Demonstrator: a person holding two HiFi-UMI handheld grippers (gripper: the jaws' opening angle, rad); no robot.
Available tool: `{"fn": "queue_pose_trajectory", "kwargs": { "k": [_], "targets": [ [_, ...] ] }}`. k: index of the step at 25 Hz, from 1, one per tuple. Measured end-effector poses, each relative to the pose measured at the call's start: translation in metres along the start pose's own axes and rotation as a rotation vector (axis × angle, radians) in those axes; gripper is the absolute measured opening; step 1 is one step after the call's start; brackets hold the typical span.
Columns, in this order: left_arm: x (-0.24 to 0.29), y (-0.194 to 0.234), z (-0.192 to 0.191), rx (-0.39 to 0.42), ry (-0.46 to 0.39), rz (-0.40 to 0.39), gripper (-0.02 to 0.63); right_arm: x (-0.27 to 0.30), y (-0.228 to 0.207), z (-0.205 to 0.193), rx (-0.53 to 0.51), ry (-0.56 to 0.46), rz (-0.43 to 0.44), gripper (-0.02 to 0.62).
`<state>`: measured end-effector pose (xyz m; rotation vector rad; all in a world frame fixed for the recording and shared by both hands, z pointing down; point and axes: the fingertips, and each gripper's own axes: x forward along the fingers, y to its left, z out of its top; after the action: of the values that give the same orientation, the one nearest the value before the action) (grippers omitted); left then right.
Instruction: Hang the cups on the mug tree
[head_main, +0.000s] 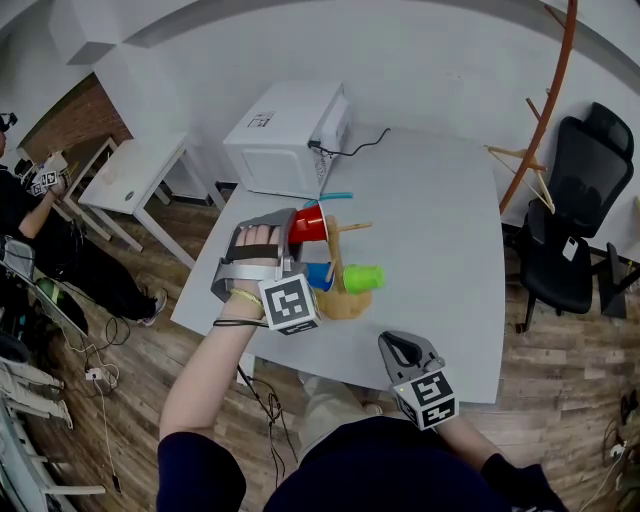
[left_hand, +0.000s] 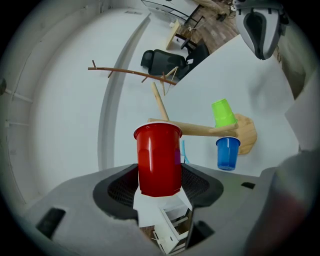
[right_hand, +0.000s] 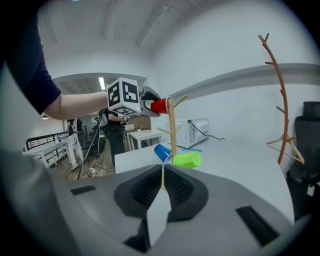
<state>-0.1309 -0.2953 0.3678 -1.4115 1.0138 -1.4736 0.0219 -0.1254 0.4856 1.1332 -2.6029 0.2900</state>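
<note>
Red cup (left_hand: 159, 160) clamped in outstretched left gripper (head_main: 290, 232), right gripper (head_main: 398, 345) closed, near body.

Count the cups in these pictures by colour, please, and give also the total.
red cup: 1
blue cup: 1
green cup: 1
Total: 3 cups

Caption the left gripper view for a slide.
Left tongs grip a red cup at the wooden mug tree, where a green cup and a blue cup hang.
</note>
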Motion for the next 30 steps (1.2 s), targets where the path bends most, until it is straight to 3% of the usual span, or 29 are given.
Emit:
{"fn": "queue_pose_trajectory", "kwargs": {
  "k": [6, 15, 20, 25, 30],
  "targets": [
    [0.0, -0.01, 0.009, -0.034, -0.049, -0.033, 0.275, -0.001, 0.0, -0.001, -0.005, -0.001, 0.0, 0.035],
    [-0.007, -0.016, 0.003, -0.079, -0.051, -0.029, 0.281, -0.004, 0.0, -0.001, -0.01, -0.003, -0.002, 0.035],
    [-0.016, -0.019, -0.001, -0.15, -0.06, -0.016, 0.281, -0.006, 0.003, -0.002, -0.015, -0.002, 0.003, 0.035],
    [-0.029, -0.024, -0.004, -0.315, -0.095, -0.004, 0.281, -0.007, 0.006, -0.003, -0.021, -0.002, 0.005, 0.035],
    [-0.045, -0.033, -0.007, -0.598, -0.166, -0.021, 0.281, -0.009, 0.008, -0.003, -0.025, -0.003, 0.011, 0.035]
  ]
}}
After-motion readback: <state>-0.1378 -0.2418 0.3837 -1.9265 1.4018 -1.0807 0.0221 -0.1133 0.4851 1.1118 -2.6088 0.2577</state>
